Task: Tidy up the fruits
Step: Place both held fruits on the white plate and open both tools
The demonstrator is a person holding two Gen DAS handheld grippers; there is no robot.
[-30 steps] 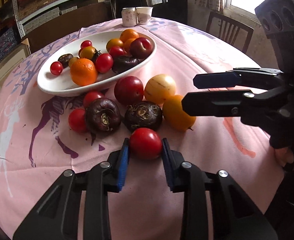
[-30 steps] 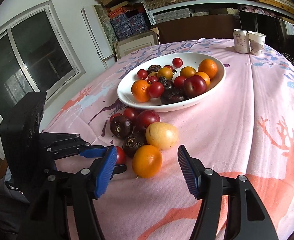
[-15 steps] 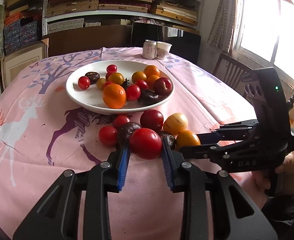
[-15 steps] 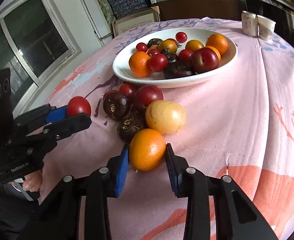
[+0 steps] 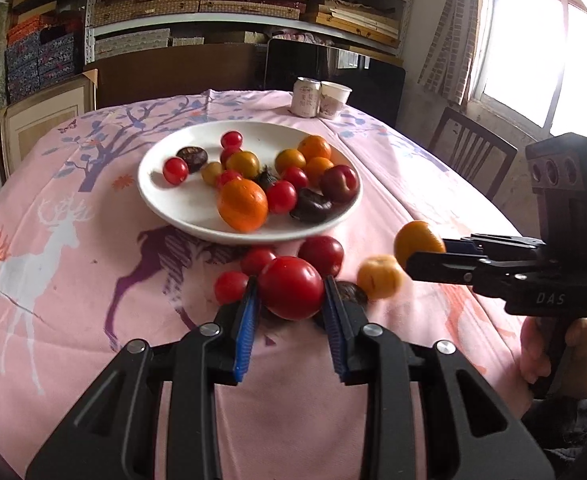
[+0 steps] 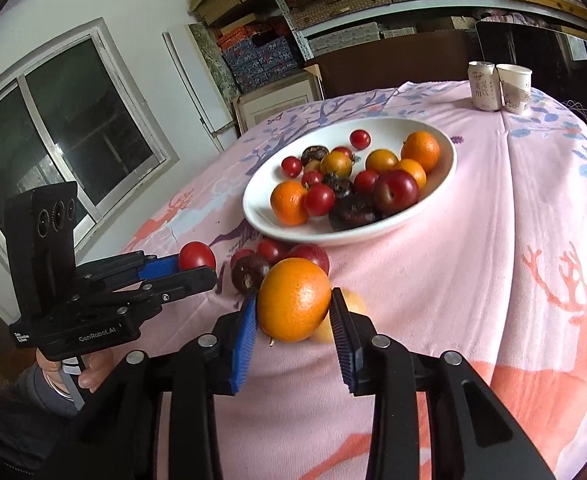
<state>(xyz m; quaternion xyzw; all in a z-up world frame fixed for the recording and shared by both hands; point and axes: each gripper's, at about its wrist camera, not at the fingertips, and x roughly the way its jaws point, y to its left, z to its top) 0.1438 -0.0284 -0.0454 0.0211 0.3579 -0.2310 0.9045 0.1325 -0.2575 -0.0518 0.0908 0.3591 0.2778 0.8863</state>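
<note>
Both fruits have just left the desk [image 5: 73,280]: the left gripper [image 5: 291,304] grips a tomato [image 5: 291,287] at lower centre, the right gripper [image 6: 293,314] an orange [image 6: 293,300]. Next comes the plate [image 5: 165,204], mid-frame beyond.

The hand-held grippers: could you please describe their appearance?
Both are matte black with silver screws and ribbed blue finger pads. The left hand-held gripper reads "GenRobot.AI" in white, with three round lenses. The right hand-held gripper shows embossed "DAS" and a green light. A grey sleeve covers the left wrist.
</note>
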